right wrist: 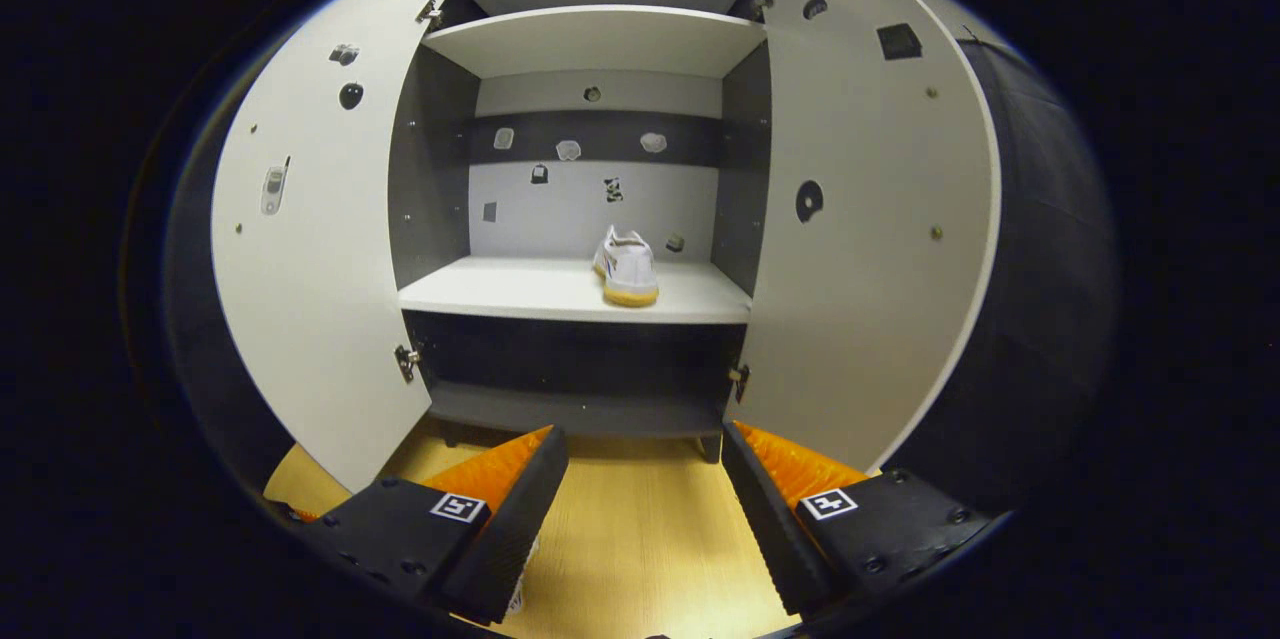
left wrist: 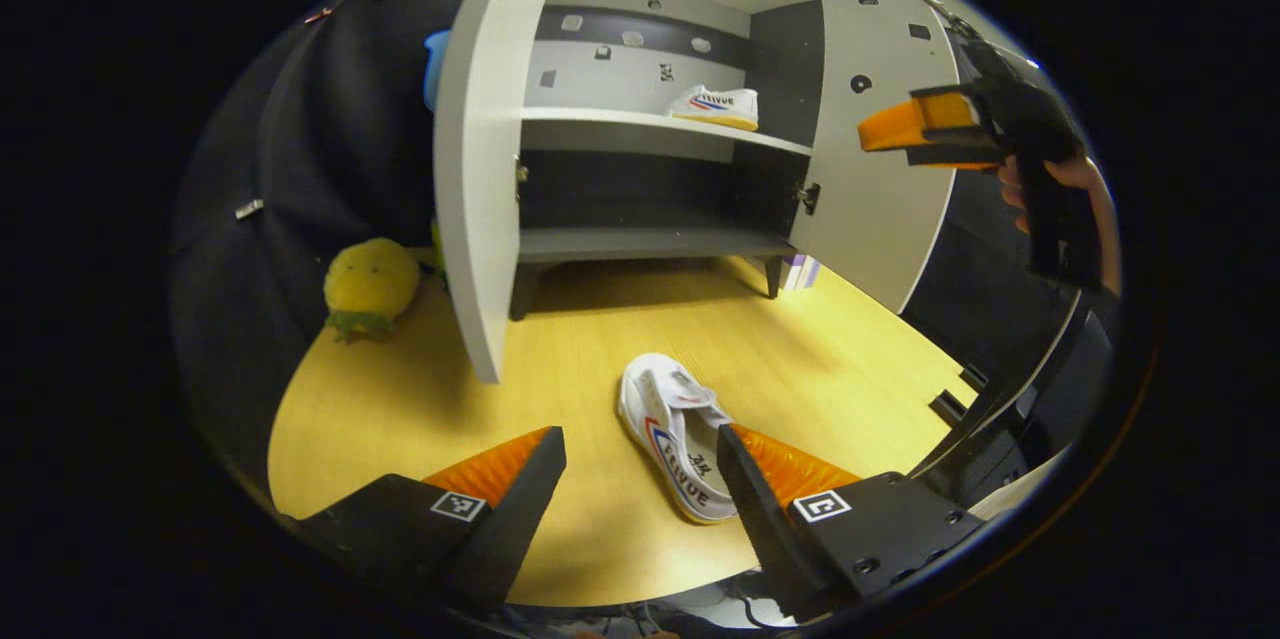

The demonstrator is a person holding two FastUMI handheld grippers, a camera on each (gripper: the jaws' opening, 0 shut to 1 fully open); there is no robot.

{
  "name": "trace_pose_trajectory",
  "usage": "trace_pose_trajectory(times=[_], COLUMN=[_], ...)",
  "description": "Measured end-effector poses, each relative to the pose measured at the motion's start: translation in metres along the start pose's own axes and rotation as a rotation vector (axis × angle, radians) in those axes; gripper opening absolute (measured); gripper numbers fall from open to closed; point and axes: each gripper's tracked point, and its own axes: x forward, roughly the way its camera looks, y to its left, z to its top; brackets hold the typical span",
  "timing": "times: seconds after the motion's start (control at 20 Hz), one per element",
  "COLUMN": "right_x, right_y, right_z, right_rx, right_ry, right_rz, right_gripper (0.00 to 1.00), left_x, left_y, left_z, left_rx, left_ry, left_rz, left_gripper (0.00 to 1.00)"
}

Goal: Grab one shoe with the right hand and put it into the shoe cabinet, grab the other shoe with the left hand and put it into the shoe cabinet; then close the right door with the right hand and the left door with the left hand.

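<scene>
While the left gripper [left wrist: 640, 479] hangs low over the wooden tabletop [left wrist: 420, 399] in the left gripper view, its jaws stand wide apart and hold nothing; a white shoe [left wrist: 678, 439] lies on the tabletop between them, just ahead, touching neither finger. Beyond it stands the shoe cabinet [left wrist: 640, 179] with both doors swung open, and a second white shoe [left wrist: 716, 107] sits on its middle shelf toward the right side. A yellow plush toy [left wrist: 371, 284] rests on the tabletop left of the left door [left wrist: 480, 149]. At the upper right, the right gripper [left wrist: 915, 127] is held in a hand [left wrist: 1050, 184] in front of the right door [left wrist: 870, 139]. In the right gripper view, the right gripper [right wrist: 640, 489] faces straight into the cabinet with its jaws apart and empty, the shelved shoe [right wrist: 627, 267] resting heel-out on the middle shelf [right wrist: 500, 291], between the open left door [right wrist: 320, 219] and right door [right wrist: 870, 219].
</scene>
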Motion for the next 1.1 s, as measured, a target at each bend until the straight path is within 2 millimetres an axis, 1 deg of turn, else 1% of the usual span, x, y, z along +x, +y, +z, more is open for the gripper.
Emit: trace_pose_trajectory(times=[0.05,0.15,0.2,0.35,0.45,0.55,0.65,0.75,0.8,0.85,0.9,0.95,1.0,1.05,1.1], right_x=[-0.004,-0.006,-0.006,-0.012,-0.013,-0.016,-0.018,-0.02,-0.021,-0.021,-0.02,-0.02,-0.02,-0.019,-0.018], right_y=[-0.004,-0.01,-0.012,-0.012,-0.009,-0.008,-0.01,-0.013,-0.015,-0.018,-0.021,-0.023,-0.026,-0.028,-0.032], right_z=[-0.014,-0.035,-0.043,-0.056,-0.061,-0.061,-0.057,-0.053,-0.053,-0.054,-0.055,-0.056,-0.057,-0.056,-0.054], right_rx=[0.015,0.028,0.031,0.028,0.015,0.012,0.013,0.026,0.029,0.025,0.022,0.024,0.03,0.038,0.044], right_ry=[0.023,0.06,0.076,0.095,0.098,0.097,0.082,0.069,0.065,0.063,0.066,0.07,0.073,0.072,0.068], right_rz=[-0.004,-0.005,-0.001,0.042,0.075,0.105,0.121,0.129,0.135,0.135,0.134,0.133,0.132,0.129,0.125], right_gripper=[0.99,0.99,0.98,0.98,0.99,0.99,0.99,0.99,0.99,0.98,0.99,0.99,0.99,0.99,0.99], left_x=[0.009,0.028,0.039,0.073,0.094,0.112,0.128,0.14,0.146,0.151,0.155,0.159,0.163,0.163,0.164], left_y=[-0.002,-0.003,-0.004,-0.002,0.001,0.004,0.014,0.018,0.018,0.018,0.017,0.015,0.01,0.013,0.015], left_z=[-0.006,-0.017,-0.023,-0.035,-0.045,-0.054,-0.057,-0.055,-0.053,-0.05,-0.049,-0.046,-0.046,-0.048,-0.047], left_rx=[-0.007,-0.02,-0.032,-0.04,-0.017,0.017,0.075,0.103,0.103,0.107,0.114,0.126,0.136,0.162,0.185], left_ry=[0.02,0.056,0.081,0.139,0.178,0.222,0.243,0.25,0.248,0.246,0.245,0.244,0.252,0.261,0.265], left_rz=[-0.002,0.01,0.016,0.056,0.09,0.12,0.175,0.209,0.217,0.229,0.234,0.236,0.227,0.248,0.261], left_gripper=[0.95,0.95,0.95,0.95,0.96,0.96,0.95,0.92,0.83,0.78,0.69,0.65,0.55,0.48,0.37])
